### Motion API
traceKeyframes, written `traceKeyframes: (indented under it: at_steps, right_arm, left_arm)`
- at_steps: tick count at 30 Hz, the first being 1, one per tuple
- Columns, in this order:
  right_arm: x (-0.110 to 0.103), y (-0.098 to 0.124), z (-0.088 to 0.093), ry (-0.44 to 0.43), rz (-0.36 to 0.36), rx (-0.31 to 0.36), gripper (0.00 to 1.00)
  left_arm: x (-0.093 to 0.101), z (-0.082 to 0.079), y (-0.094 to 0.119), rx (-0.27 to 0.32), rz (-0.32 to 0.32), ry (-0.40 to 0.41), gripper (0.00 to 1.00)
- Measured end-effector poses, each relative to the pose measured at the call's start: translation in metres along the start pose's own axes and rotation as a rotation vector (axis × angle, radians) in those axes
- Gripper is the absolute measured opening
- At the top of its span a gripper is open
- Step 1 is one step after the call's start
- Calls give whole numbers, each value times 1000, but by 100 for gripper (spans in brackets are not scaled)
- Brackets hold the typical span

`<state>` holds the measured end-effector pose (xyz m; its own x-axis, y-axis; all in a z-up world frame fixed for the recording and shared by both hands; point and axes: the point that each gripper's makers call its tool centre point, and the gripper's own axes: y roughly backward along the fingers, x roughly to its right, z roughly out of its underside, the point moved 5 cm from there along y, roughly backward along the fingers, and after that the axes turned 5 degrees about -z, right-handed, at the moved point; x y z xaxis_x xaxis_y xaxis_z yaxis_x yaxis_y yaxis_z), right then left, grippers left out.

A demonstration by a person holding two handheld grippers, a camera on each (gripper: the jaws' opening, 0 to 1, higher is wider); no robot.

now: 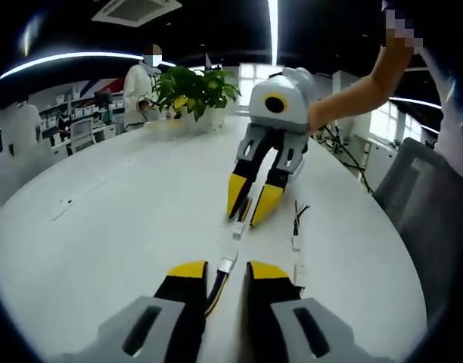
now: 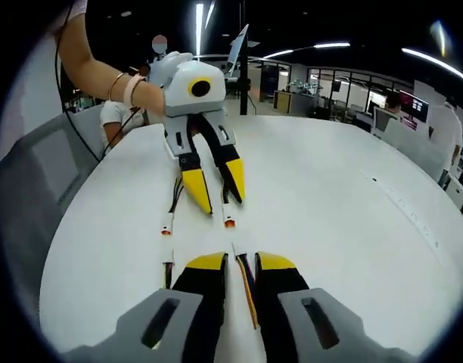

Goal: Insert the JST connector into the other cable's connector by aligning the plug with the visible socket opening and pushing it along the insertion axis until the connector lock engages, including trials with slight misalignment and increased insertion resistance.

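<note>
Step in hand, by my reading: the approach before mating, with both cables gripped and facing each other over the white table [image 1: 103, 219].

The left gripper [image 1: 219, 274] is holding its jaws narrowed onto a cable, the white connector [image 1: 228, 265] poking out just past the yellow tips. The right gripper [image 2: 231, 261] is likewise pinching its cable [image 2: 248, 291] between near-closed jaws; its plug tip [image 2: 234, 247] is too small to read.

The two connector ends are sitting near each other, not yet touching. Spare leads [image 1: 298, 219] are lying just beside them.

Next move likely calls for lining both ends on one axis, then a straight push until the lock catches.
</note>
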<state>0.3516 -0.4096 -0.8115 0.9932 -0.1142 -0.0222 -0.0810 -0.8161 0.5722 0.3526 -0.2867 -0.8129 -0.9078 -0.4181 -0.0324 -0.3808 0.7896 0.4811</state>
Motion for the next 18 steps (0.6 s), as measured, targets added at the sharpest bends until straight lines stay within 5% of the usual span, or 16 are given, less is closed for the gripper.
traceKeyframes:
  at_steps: [18]
  right_arm:
    - [0, -6, 0, 12, -12, -2, 9]
  left_arm:
    - [1, 4, -7, 1, 12, -32, 12]
